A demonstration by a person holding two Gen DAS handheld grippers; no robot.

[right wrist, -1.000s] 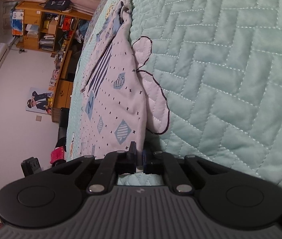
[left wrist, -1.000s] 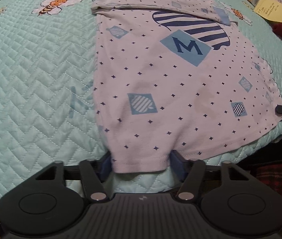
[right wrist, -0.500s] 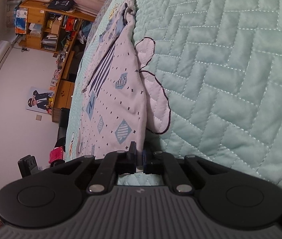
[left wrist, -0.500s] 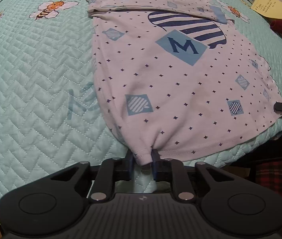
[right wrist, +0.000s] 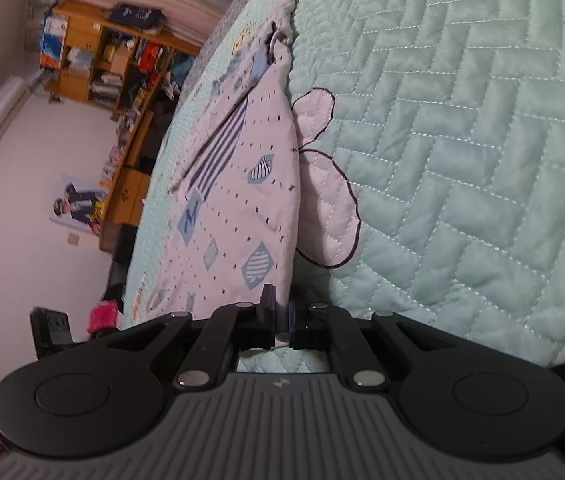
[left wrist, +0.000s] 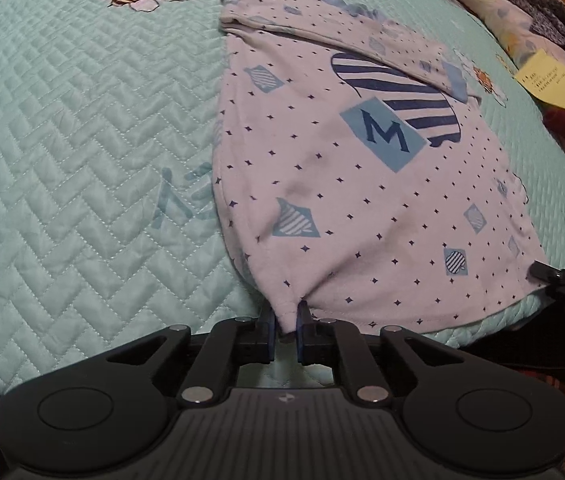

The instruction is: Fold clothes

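My left gripper (left wrist: 286, 322) is closing its jaws on the near hem of the white dotted shirt (left wrist: 362, 184), cloth bunching between the pads; my right gripper (right wrist: 280, 320) is pinching the same shirt's (right wrist: 238, 196) hem at its other near corner, jaws nearly together; the shirt is lying flat on the mint quilted bedspread (left wrist: 82, 152), its sleeve folded across at the far end.

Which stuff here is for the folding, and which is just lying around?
For the folding:
white shirt
left gripper, jaws closing on its hem
right gripper, shut on its other hem corner

Just lying around:
yellow note
bookshelf
poster
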